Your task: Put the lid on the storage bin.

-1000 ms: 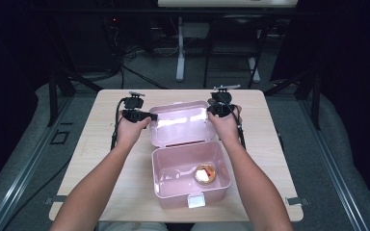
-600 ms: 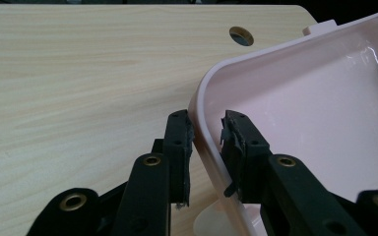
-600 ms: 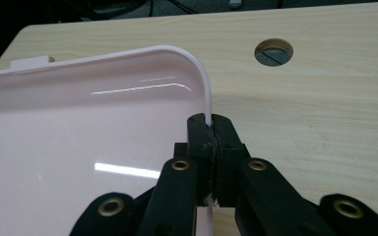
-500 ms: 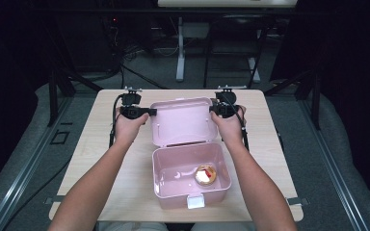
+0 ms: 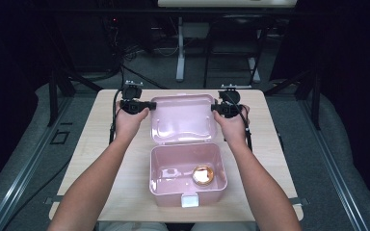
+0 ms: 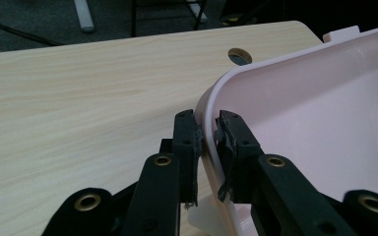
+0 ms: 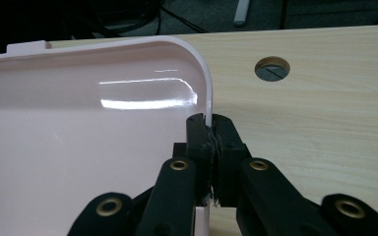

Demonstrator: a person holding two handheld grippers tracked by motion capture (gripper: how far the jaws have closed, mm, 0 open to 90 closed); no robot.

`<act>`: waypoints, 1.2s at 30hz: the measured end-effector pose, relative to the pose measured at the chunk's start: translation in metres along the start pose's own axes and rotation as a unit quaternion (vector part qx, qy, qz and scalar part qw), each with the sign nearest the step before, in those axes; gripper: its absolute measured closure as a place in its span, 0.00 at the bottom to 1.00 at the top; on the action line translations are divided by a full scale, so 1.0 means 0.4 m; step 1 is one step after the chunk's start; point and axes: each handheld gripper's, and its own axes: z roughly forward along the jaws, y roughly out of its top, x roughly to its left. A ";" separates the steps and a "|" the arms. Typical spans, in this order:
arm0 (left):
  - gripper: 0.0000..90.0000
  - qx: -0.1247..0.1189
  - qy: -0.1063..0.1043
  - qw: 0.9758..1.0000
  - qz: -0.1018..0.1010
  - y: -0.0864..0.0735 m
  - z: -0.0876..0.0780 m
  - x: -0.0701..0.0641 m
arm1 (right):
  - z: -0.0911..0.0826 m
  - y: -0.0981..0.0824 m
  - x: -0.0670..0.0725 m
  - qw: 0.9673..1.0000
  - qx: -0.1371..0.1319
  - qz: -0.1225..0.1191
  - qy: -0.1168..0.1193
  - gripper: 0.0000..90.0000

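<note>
A pink plastic box [image 5: 185,193] stands open near the table's front, with a round orange-and-white thing [image 5: 203,174] in its right half. Its hinged lid [image 5: 183,120] is tilted up behind it. My left gripper [image 5: 150,105] is at the lid's left edge. In the left gripper view its jaws [image 6: 207,130] have just been closing, and the pads now press on the lid's rim [image 6: 325,108]. My right gripper [image 5: 215,109] holds the lid's right edge. In the right gripper view it [image 7: 209,129] is shut tight on the thin rim [image 7: 78,147].
The light wooden table [image 5: 106,144] has a round cable hole [image 7: 272,68] near its far right corner and another [image 6: 239,55] behind the lid. A white latch [image 5: 190,201] sits on the box's front wall. Dark stands and cables fill the floor beyond.
Both hands have risen with the lid, which now stands more upright than before. The left jaws have narrowed onto the rim.
</note>
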 end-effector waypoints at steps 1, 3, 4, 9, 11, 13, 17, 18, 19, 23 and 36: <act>0.88 -0.004 0.002 1.000 0.002 0.002 -0.003 0.000 | -0.002 0.000 0.001 1.000 -0.003 -0.003 0.002 0.97; 0.88 -0.006 0.005 1.000 0.008 0.006 -0.010 -0.002 | -0.007 0.000 0.003 1.000 -0.006 -0.002 0.006 0.97; 0.88 -0.009 0.007 1.000 0.011 0.008 -0.014 -0.003 | -0.010 0.000 0.003 1.000 -0.009 -0.005 0.008 0.97; 0.90 -0.026 0.014 0.999 0.022 0.019 -0.039 -0.008 | -0.031 0.003 0.009 1.000 -0.018 -0.007 0.024 0.95; 0.91 -0.031 0.015 0.999 0.029 0.024 -0.049 -0.010 | -0.040 0.004 0.012 0.999 -0.022 -0.010 0.030 0.95; 0.91 -0.040 0.018 0.998 0.034 0.027 -0.060 -0.013 | -0.051 0.005 0.014 0.999 -0.027 -0.014 0.036 0.95; 0.93 -0.053 0.017 0.998 0.037 0.030 -0.083 -0.013 | -0.072 0.004 0.021 0.998 -0.035 -0.022 0.053 0.93; 0.93 -0.054 0.016 0.998 0.039 0.031 -0.090 -0.012 | -0.077 0.004 0.023 0.997 -0.037 -0.024 0.058 0.93; 0.93 -0.056 0.015 0.998 0.039 0.031 -0.096 -0.012 | -0.082 0.003 0.025 0.997 -0.037 -0.026 0.061 0.93; 0.93 -0.063 0.011 0.997 0.046 0.026 -0.118 -0.012 | -0.095 -0.002 0.028 0.995 -0.043 -0.035 0.079 0.92; 0.93 -0.073 0.008 0.995 0.063 0.014 -0.151 -0.026 | -0.092 0.004 0.014 0.988 -0.019 -0.027 0.148 0.83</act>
